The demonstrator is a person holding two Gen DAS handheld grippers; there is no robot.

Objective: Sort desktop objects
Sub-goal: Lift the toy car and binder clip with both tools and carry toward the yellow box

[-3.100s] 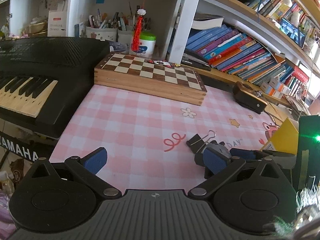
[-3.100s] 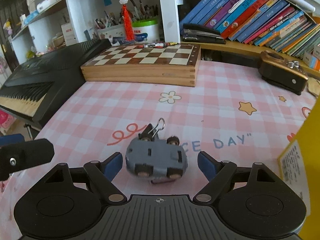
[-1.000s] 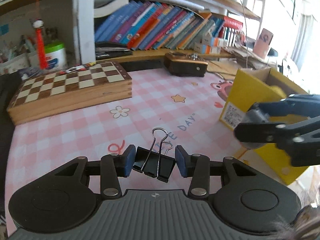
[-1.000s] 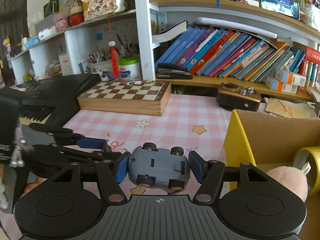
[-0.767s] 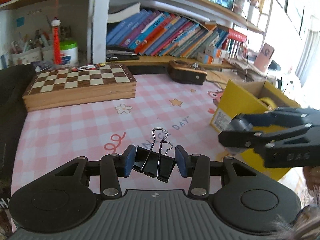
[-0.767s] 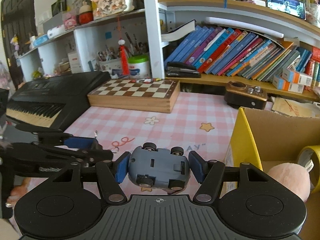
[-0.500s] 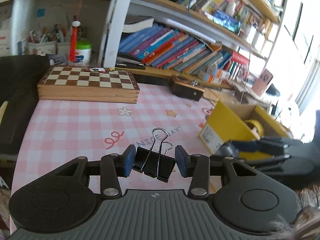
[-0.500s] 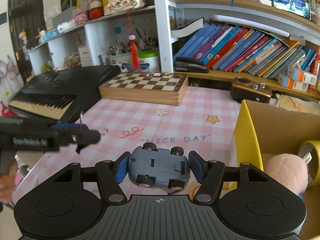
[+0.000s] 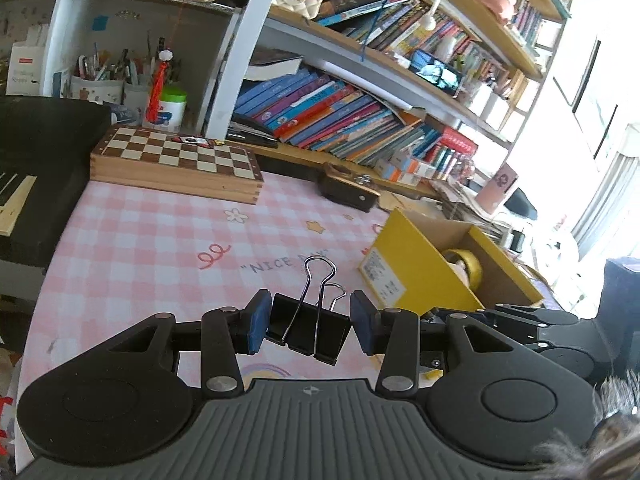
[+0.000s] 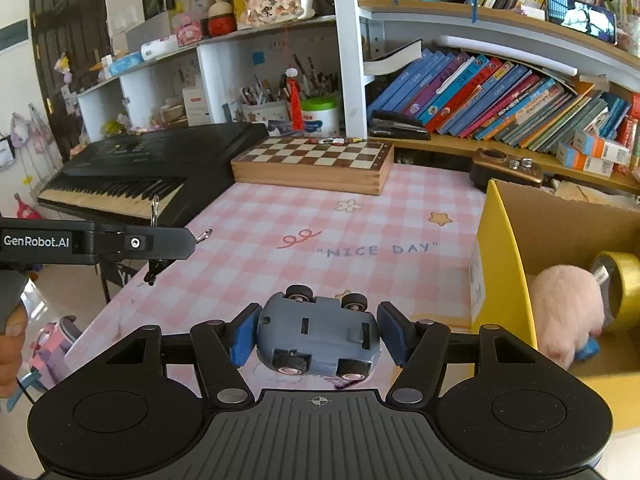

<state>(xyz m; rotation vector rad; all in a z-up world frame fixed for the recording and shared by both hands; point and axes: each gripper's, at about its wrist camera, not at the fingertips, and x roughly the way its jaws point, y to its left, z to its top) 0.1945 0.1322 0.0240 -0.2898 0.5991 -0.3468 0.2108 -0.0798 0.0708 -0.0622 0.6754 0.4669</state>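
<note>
Grippers both have their pads squeezed onto something. Left gripper (image 9: 307, 322) is nearly closed on a black binder clip (image 9: 306, 330), wire handles sticking forward, held up over the pink checkered mat (image 9: 160, 236). Right gripper (image 10: 318, 334) sits about half open, pinching a grey toy car (image 10: 318, 340) belly-up, just beside the yellow box (image 10: 504, 264), which holds a pink plush (image 10: 568, 312) and a tape roll (image 10: 622, 280).
</note>
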